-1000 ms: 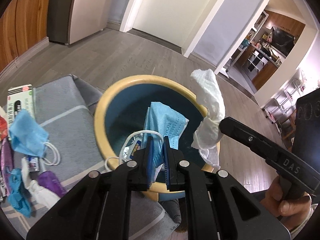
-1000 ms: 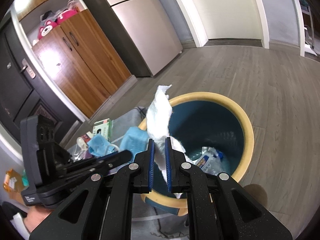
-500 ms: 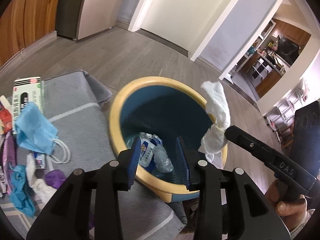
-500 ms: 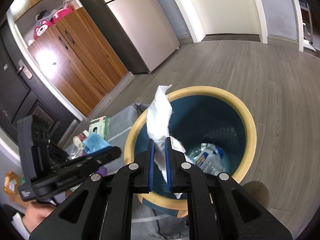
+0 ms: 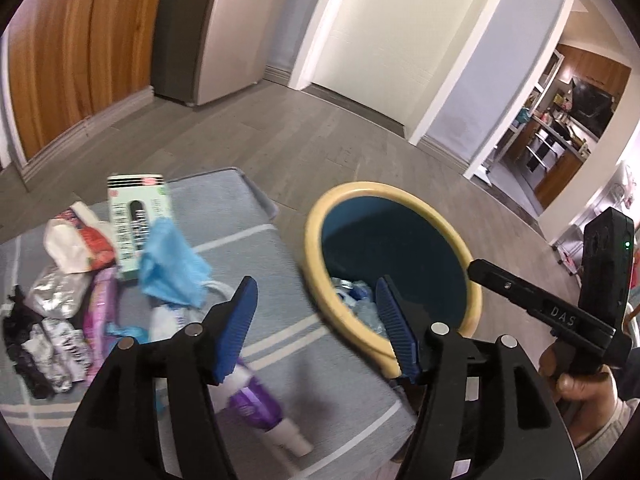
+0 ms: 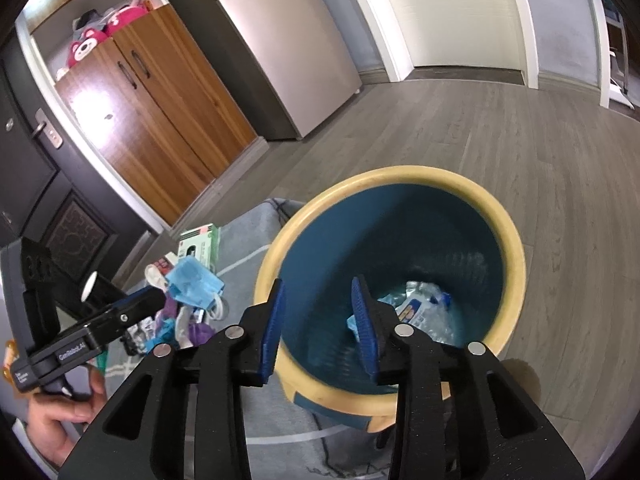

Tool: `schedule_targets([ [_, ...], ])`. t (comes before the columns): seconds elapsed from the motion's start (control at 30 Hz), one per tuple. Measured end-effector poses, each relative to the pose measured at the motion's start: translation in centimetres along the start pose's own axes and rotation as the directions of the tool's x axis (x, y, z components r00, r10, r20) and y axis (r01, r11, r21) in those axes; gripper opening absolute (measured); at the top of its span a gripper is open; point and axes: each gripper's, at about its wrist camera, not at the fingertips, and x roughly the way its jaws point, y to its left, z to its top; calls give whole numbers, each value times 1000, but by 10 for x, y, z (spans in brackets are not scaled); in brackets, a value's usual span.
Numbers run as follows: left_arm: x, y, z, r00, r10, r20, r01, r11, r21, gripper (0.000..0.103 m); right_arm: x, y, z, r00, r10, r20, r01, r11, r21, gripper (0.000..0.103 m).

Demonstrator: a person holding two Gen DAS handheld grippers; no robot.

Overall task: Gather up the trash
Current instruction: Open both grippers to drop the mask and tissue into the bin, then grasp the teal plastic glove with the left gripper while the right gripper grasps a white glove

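- Grey wood floor [image 5: 280, 136], with a grey rug [image 5: 256, 248] and a round bin [image 5: 320, 280] with a yellow rim just beside it.
- Some trash already down in the bin: a crushed bottle [image 6: 424, 308] and a bit of blue mask [image 6: 352, 322] at the bottom.
- Left hand-held gripper [image 5: 316, 320]: just been opening, now wide apart, nothing between the blue pads, hanging over the spot where rug and bin meet.
- Right hand-held gripper [image 6: 320, 324]: just been opening too, a little apart, nothing held, hanging over the bin mouth.
- Lots still left on the rug: a blue mask [image 5: 172, 272], a green and white box [image 5: 138, 224], a red and white wrapper [image 5: 80, 244], a silver wrapper [image 5: 56, 292], black bits [image 5: 28, 344] and a purple bottle [image 5: 256, 404].
- Looks like only partly done, with most of the pile still to pick up.
- Next job, most likely: go back to the pile and grab one more thing.
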Motion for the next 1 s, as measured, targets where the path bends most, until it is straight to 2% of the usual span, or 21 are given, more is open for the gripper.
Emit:
schedule_targets([
  [0.37,-41,54,-19,995,93,20,-91,993,-68,63,11,42,-9,999,32,-41,-37,994,-106,36],
  [0.6,-59,92,-35,987,162,2,-160,980,-119,63,19,62,-16,996,46,-77,-57,987,-153,36],
  [0.8,-56,111,-51,982,185,-41,-189,969,-156,63,25,77,-22,993,54,-107,-74,980,-186,36],
  [1.0,-35,105,-55,978,189,-85,-197,975,-103,58,31,92,-26,989,62,-132,-90,971,-220,36],
])
